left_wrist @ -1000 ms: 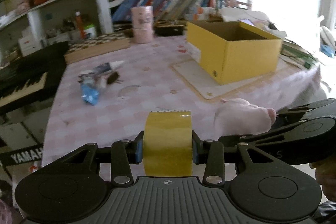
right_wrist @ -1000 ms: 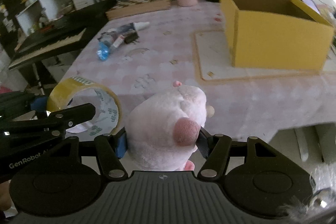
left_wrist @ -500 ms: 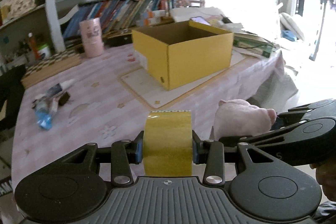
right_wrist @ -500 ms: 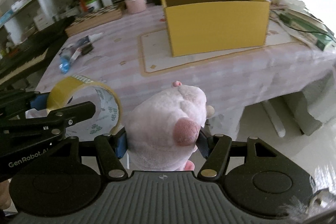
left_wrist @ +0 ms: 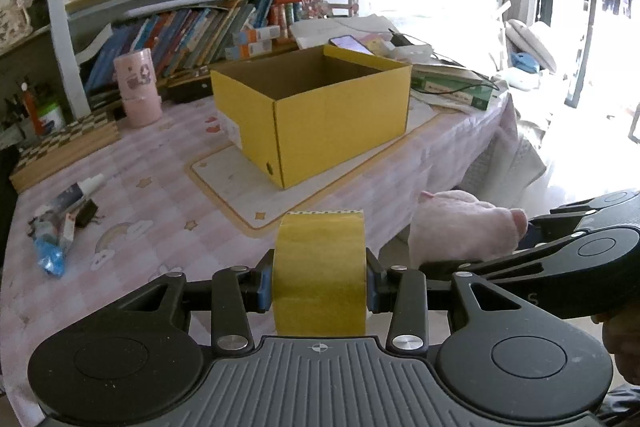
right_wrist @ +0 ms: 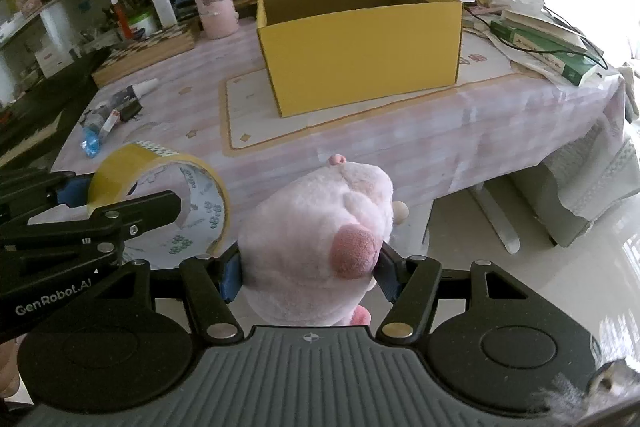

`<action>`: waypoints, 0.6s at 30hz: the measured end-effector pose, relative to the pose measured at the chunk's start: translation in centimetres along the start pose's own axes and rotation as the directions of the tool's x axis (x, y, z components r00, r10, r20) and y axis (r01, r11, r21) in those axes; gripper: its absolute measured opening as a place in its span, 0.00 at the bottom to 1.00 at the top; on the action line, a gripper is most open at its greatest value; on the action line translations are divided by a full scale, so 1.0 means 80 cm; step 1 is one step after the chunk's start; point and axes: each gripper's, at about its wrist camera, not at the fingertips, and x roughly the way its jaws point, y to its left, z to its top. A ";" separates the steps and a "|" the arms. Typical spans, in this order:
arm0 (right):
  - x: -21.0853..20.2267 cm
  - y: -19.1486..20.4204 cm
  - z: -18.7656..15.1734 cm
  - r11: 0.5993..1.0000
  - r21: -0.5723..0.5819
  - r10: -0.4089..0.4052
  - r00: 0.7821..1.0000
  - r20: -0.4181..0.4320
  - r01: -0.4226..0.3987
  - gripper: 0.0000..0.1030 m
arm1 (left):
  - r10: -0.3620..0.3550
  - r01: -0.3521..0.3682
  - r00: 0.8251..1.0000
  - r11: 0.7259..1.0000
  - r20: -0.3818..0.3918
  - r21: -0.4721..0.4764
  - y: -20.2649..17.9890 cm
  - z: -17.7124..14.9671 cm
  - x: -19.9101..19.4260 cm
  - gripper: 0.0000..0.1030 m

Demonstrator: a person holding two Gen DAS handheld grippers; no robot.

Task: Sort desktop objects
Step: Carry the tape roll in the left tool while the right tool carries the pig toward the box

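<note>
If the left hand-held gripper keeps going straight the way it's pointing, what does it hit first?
Probably the yellow box. The left hand-held gripper, shut on the tape roll, points over the table at the box's near corner, with nothing between that shows. Its height is hard to judge.

Glossy tape roll (left_wrist: pixel 319 269), fuzzy plush pig (right_wrist: pixel 316 247), matt cardboard box (right_wrist: pixel 360 55)

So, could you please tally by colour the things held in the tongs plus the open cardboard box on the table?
Yellow: 2, the tape roll in the left tongs and the cardboard box.
Pink: 1, the plush toy in the right tongs.
Total: 3.
</note>
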 end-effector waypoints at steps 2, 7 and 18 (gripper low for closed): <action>0.001 -0.005 0.003 1.000 0.002 -0.002 1.000 0.002 0.002 0.59 | -0.002 0.002 1.000 1.000 0.002 0.002 -0.002 0.004 0.003 0.38; 0.005 -0.016 0.012 1.000 0.006 -0.002 1.000 0.000 0.002 0.59 | 0.001 -0.001 1.000 1.000 0.002 0.003 -0.007 0.012 0.013 0.38; 0.015 -0.036 0.030 1.000 0.009 0.010 1.000 -0.004 -0.010 0.59 | 0.003 -0.003 1.000 1.000 -0.001 0.013 -0.016 0.032 0.033 0.38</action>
